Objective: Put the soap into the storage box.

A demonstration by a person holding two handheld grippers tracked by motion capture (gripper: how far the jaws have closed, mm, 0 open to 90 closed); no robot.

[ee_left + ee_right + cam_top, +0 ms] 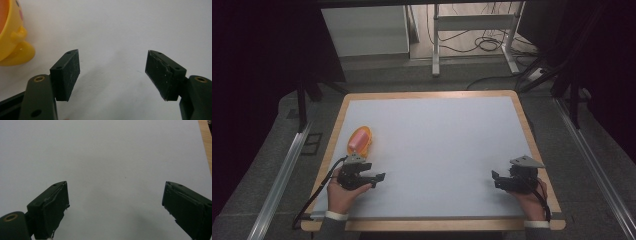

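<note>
Table [432, 145]: grey top, wooden rim
Cup [359, 140]: yellow, near left gripper [379, 180]
Jaws: both grippers apart, empty; right gripper [495, 179] idle
Risk: a sideways reach could tip the cup

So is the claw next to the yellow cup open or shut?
Open. The left claw has a wide gap with bare table inside; the yellow plastic cup sits off beside it.

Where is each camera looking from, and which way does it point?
High view: sits above the person's side, looking forward and down on the table; both hands, left gripper and right gripper show.
Left gripper view: rides the left gripper, looking along its open jaws at the table and yellow toy.
Right gripper view: rides the right gripper, looking over the table past open jaws.
Shared: high and left gripper views both show the yellow toy.
</note>
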